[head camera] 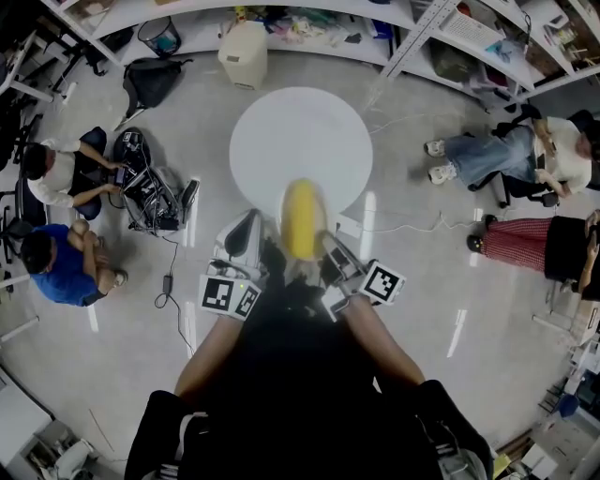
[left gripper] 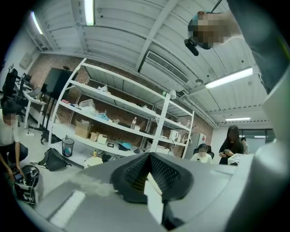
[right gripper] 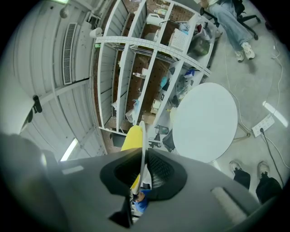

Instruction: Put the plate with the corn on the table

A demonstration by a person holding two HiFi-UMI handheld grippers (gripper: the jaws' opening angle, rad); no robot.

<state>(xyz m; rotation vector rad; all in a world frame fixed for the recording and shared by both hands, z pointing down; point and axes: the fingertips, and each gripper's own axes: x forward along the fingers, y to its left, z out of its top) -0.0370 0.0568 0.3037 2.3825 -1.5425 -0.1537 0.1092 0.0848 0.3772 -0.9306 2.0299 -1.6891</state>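
Closest to the camera in the head view, the person's forearms reach forward over the grey floor (head camera: 441,319), one tool in each hand. The left tongs (head camera: 251,234) and the right tongs (head camera: 330,251) sit close together with the yellow corn (head camera: 302,217) between and just beyond them, blurred. In the right gripper view the right tongs (right gripper: 142,170) are pinched together on the thin white rim of the plate (right gripper: 142,136), seen edge-on, with the corn (right gripper: 130,138) lying against its left side. In the left gripper view the left tongs (left gripper: 148,177) point up toward the ceiling and are closed on a thin white edge, apparently the same plate's rim. The plate and corn are held in the air above the floor, just short of the near edge of the round white tabletop (head camera: 300,141), and do not touch it. Beyond and to both sides of the tabletop, people sit on the floor and on chairs: two at the left (head camera: 56,216) and two at the right (head camera: 520,159). A black bag (head camera: 150,80) lies farther back on the left, and metal shelves (head camera: 309,19) full of boxes curve along the far edge
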